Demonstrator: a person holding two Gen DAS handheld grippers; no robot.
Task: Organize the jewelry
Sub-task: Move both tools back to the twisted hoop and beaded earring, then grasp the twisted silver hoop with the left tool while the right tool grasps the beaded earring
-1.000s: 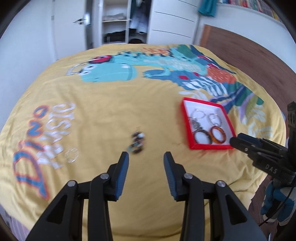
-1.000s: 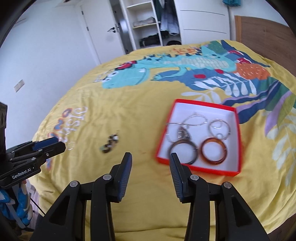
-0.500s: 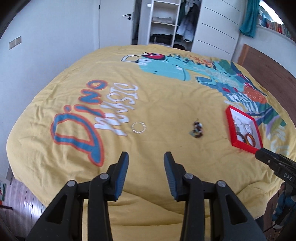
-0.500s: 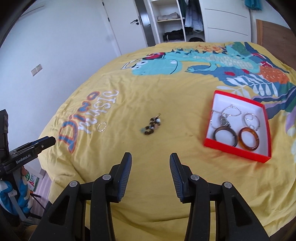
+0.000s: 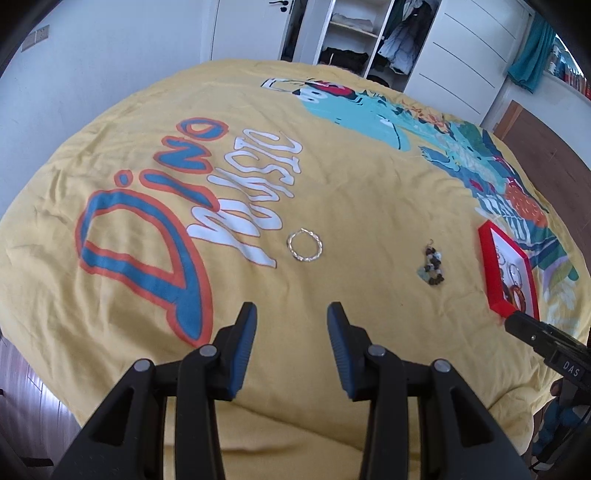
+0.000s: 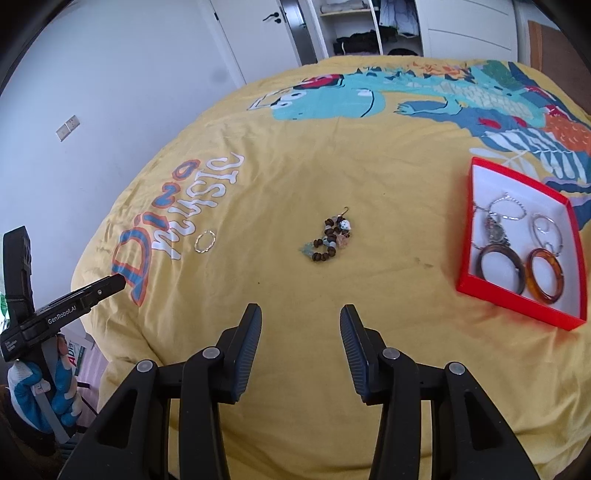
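A white wall [image 6: 110,92] and door [image 6: 255,29] are seen at the left, an open wardrobe [image 5: 354,40] behind. A yellow bedspread [image 5: 332,166] printed with lettering and a dinosaur covers the bed. On it, left to right, are laid a silver ring [image 5: 305,245], a beaded bracelet [image 6: 330,240] and, well apart, a red box [image 6: 476,288] holding bangles. The left gripper [image 5: 291,332] and right gripper [image 6: 301,332] are held above the bedspread, jaws spread and empty.
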